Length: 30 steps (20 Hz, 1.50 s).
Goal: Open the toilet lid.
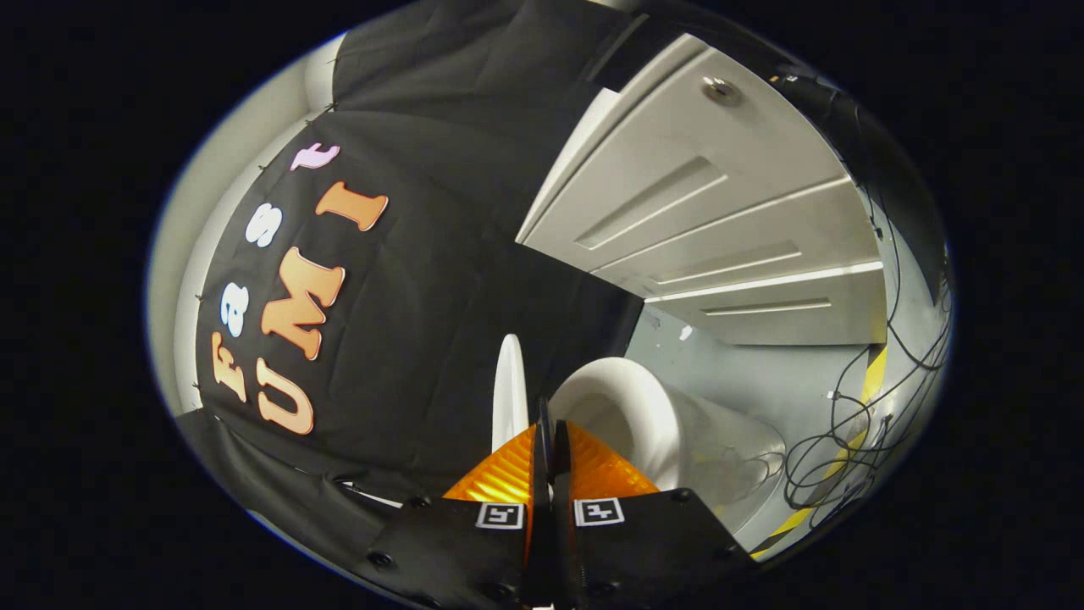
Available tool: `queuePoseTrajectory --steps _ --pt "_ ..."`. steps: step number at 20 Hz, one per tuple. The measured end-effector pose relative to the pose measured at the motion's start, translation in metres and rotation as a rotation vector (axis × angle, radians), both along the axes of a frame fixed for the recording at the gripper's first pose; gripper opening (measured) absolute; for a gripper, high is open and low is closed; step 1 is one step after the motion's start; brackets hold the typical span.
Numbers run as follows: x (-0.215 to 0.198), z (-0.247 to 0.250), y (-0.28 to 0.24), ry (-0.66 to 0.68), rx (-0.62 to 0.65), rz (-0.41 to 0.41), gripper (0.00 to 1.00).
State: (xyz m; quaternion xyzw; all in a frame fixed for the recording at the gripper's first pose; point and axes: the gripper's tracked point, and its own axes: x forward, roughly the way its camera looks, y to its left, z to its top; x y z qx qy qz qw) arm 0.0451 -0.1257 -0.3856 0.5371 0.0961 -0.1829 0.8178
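Black cloth point(406, 280) lines the booth wall beside a white panelled door point(720, 220), and the whole scene sits rolled to one side, so the hand-held gripper point(550, 436) is evidently being held twisted over. Its two fingers lie pressed together with no gap and nothing between them, so it grips nothing. Just beyond the fingertips the toilet lid point(509, 390) shows edge-on as a thin white blade, swung well away from the bowl point(631, 419), whose rim and hollow lie open just beside it. From this I judge the lid already raised, standing back toward the cloth wall. Closed fingers suit that: a lid like this can be tipped up by nudging, not pinching. Loose black cables point(834, 440) trail over the pale floor point(762, 373) past the bowl, near a yellow-and-black tape strip point(872, 368)
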Motion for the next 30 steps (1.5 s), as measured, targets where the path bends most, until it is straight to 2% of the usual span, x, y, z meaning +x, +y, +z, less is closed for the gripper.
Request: queuePoseTrajectory --steps 11,19,30 --pt "0.028 0.094 0.040 -0.053 -0.198 -0.042 0.08" --pt "0.037 0.126 0.068 -0.016 -0.337 0.010 0.08" --pt "0.046 0.158 0.108 -0.048 -0.364 0.045 0.08"
